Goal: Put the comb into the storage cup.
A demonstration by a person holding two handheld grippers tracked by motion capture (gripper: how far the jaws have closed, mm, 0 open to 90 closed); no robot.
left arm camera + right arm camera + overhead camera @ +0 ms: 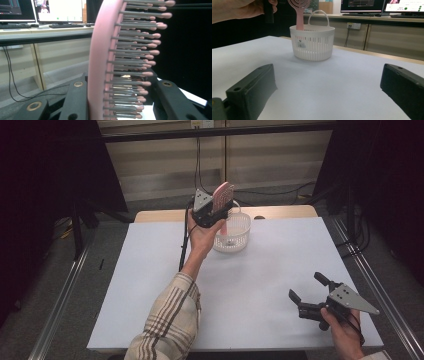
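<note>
In the high view, the left gripper (pixel 216 209) is held up over the far middle of the white table (pixel 150 285), its jaws clamped on the head of a pink brush (pixel 223 195). The brush stands upright, head on top, and its handle reaches down into a white basket (pixel 241 236) just right of the left hand (pixel 202 236). A plaid sleeve (pixel 167 322) comes up from the bottom edge. Near the table's right front corner, the right gripper (pixel 306 292) lies low over the table, jaws spread wide with nothing between them, well apart from the basket.

In the left gripper view, the brush (pixel 100 62) stands between the two black jaws, its pink back against the left jaw and its grey, pink-tipped bristles (pixel 140 62) pointing at the right jaw. Desks with monitors (pixel 58 11) stand behind.

In the right gripper view, the two jaws rise wide apart from the bottom corners over bare table (pixel 324 85). Beyond them stands the basket (pixel 312 43) with its looped handle up. The brush (pixel 299 12) sticks up out of the basket's left side, handle inside the rim, head above. The left hand (pixel 242 8) is at the top left.
</note>
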